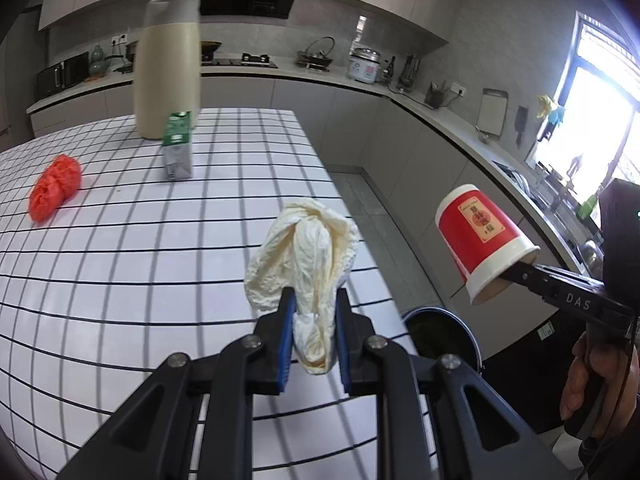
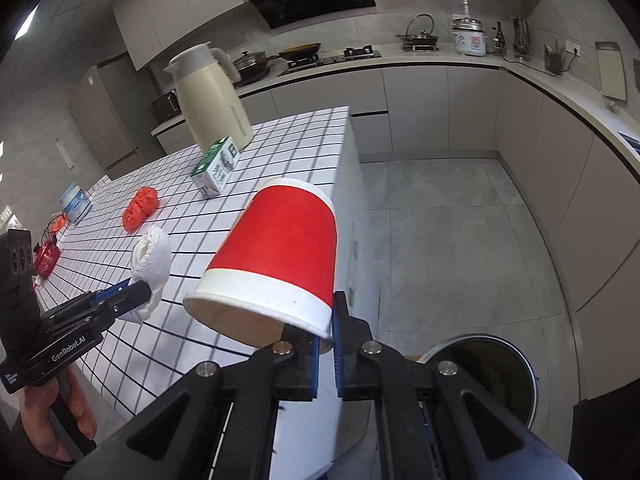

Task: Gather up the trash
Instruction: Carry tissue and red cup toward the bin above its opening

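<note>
Facing only the right wrist camera: cup interior, blue-labelled jar.

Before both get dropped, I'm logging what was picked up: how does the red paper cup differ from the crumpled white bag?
The red paper cup is rigid and keeps its cone shape; the crumpled white bag is limp and wrinkled. The cup is red with a white rim band; the bag is plain cream-white. The right tongs pinch the cup at its rim, tilted with its mouth downward; the left tongs squeeze the bag's bunched middle. Both are held off the table, near the bin.
</note>
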`<act>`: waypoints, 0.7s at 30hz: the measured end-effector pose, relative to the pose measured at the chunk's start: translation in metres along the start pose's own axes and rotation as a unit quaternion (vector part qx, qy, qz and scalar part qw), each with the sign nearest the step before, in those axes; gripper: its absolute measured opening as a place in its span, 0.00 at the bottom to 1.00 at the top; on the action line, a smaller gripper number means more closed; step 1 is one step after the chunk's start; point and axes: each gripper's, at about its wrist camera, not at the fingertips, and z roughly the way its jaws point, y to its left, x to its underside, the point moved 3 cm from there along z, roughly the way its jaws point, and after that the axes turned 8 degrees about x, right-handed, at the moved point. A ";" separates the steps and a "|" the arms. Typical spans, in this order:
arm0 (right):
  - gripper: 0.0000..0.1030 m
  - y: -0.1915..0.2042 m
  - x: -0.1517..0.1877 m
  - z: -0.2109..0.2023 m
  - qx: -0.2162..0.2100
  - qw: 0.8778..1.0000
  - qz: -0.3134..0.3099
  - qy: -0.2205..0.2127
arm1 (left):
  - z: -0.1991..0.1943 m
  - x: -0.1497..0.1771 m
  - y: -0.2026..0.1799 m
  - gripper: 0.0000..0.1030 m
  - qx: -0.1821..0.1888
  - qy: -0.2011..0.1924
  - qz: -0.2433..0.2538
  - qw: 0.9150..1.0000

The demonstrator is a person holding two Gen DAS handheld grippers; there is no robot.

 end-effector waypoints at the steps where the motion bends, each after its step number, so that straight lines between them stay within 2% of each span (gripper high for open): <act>1: 0.06 -0.009 0.003 -0.004 0.001 1.000 0.004 -0.001 | 0.004 0.001 -0.010 0.19 0.002 0.002 0.003 1.000; 14: 0.06 -0.128 0.041 -0.039 0.023 0.999 0.041 0.007 | 0.047 0.014 -0.110 0.19 0.030 0.029 0.033 0.999; 21: 0.06 -0.186 0.070 -0.045 0.041 0.997 0.051 0.027 | 0.078 0.035 -0.154 0.19 0.046 0.055 0.036 0.997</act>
